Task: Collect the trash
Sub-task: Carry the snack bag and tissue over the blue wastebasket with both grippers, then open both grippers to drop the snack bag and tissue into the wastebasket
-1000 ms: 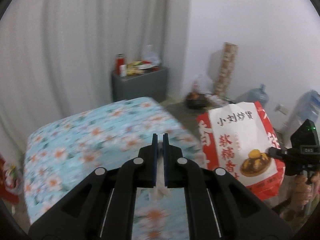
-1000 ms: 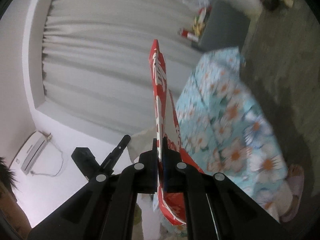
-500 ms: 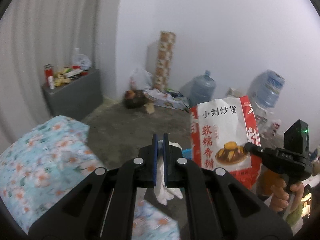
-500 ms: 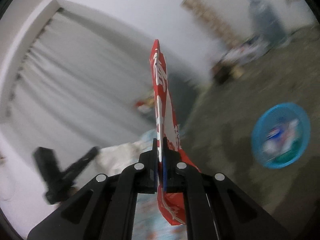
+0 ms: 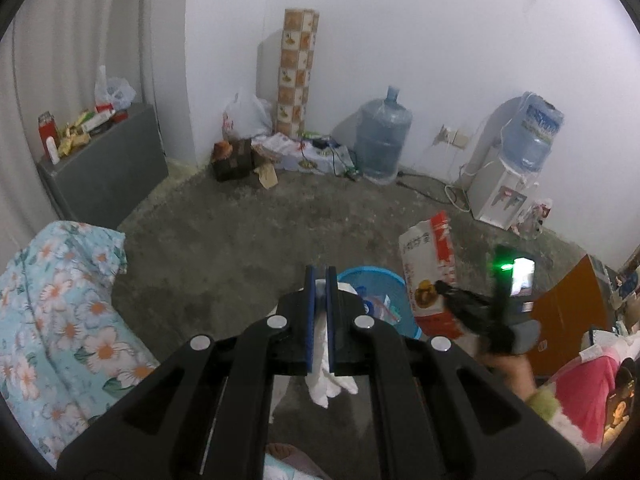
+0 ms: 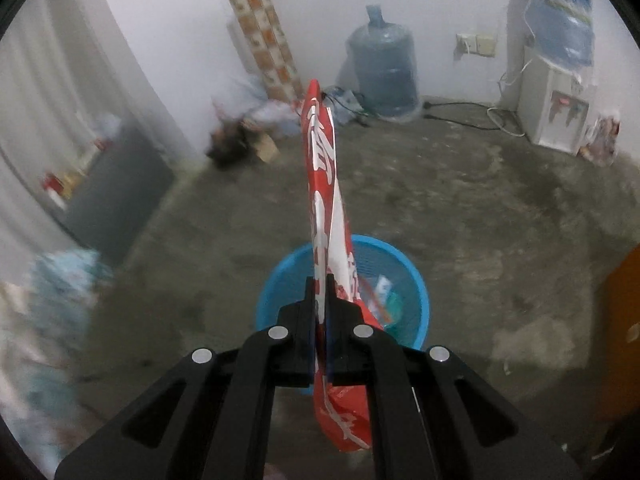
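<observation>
Bare concrete floor (image 5: pixel 248 248) runs to a far white wall with a water jug (image 5: pixel 382 138) against it. My left gripper (image 5: pixel 320 276) pinches a white crumpled tissue (image 5: pixel 326 376) near the blue basket (image 6: pixel 416 280). My right gripper (image 6: pixel 320 284) clamps the red-and-white snack bag (image 6: pixel 324 184) edge-on, directly over that basket.
</observation>
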`<state>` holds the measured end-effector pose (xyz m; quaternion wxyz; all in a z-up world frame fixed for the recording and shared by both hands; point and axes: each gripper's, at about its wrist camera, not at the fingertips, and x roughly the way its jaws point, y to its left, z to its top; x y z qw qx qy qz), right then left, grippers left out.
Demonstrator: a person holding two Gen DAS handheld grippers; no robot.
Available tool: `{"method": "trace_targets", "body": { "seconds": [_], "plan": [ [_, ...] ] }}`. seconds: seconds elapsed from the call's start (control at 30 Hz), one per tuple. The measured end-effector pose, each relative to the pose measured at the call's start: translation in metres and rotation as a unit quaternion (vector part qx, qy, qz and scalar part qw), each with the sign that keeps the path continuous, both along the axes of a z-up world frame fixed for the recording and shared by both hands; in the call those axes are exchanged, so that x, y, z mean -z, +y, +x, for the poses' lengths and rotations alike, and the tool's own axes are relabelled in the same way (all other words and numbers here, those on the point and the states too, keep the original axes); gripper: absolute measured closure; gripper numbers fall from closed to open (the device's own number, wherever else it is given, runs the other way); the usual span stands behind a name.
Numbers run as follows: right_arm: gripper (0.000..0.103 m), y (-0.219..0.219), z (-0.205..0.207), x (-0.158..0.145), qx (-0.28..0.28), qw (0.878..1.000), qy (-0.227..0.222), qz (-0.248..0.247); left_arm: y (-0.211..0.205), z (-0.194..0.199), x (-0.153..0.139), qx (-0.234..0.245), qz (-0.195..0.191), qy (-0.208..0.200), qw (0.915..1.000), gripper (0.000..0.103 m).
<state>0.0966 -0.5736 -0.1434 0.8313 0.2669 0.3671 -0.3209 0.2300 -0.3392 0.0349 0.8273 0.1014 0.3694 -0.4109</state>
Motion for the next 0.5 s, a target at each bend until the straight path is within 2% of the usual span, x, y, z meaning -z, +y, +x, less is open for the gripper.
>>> {"method": "trace_targets", "body": {
  "seconds": [0.07, 0.1, 0.13, 0.17, 0.2, 0.27, 0.33, 0.5],
  "plan": [
    [0.093, -0.002, 0.022, 0.028, -0.004, 0.999, 0.033, -0.016, -0.007, 0.007, 0.007, 0.001, 0.005, 0.007, 1.0000, 0.100],
    [0.088, -0.002, 0.033, 0.042, -0.012, 0.999, 0.045, -0.006, -0.011, 0.010, 0.012, 0.003, 0.007, 0.012, 0.9999, 0.100],
    [0.080, -0.007, 0.043, 0.062, -0.023, 0.997, 0.056, 0.045, -0.015, 0.012, 0.016, 0.004, 0.010, 0.017, 0.9998, 0.100],
    [0.074, -0.011, 0.044, 0.070, -0.020, 0.995, 0.051, 0.083, -0.018, 0.012, 0.019, 0.006, 0.013, 0.020, 0.9997, 0.100],
    [0.071, -0.016, 0.037, 0.075, -0.010, 0.993, 0.024, 0.119, -0.020, 0.013, 0.022, 0.008, 0.015, 0.022, 0.9996, 0.100],
    [0.047, -0.019, 0.020, 0.071, 0.020, 0.990, -0.029, 0.139, -0.026, 0.015, 0.026, 0.013, 0.019, 0.024, 0.9995, 0.100],
    [0.044, -0.026, -0.008, 0.061, 0.061, 0.986, -0.076, 0.135, -0.036, 0.013, 0.031, 0.021, 0.024, 0.026, 0.9992, 0.100],
    [0.044, -0.049, -0.067, 0.054, 0.133, 0.974, -0.122, 0.139, -0.071, 0.003, 0.046, 0.055, 0.028, 0.049, 0.9969, 0.100]
  ]
}}
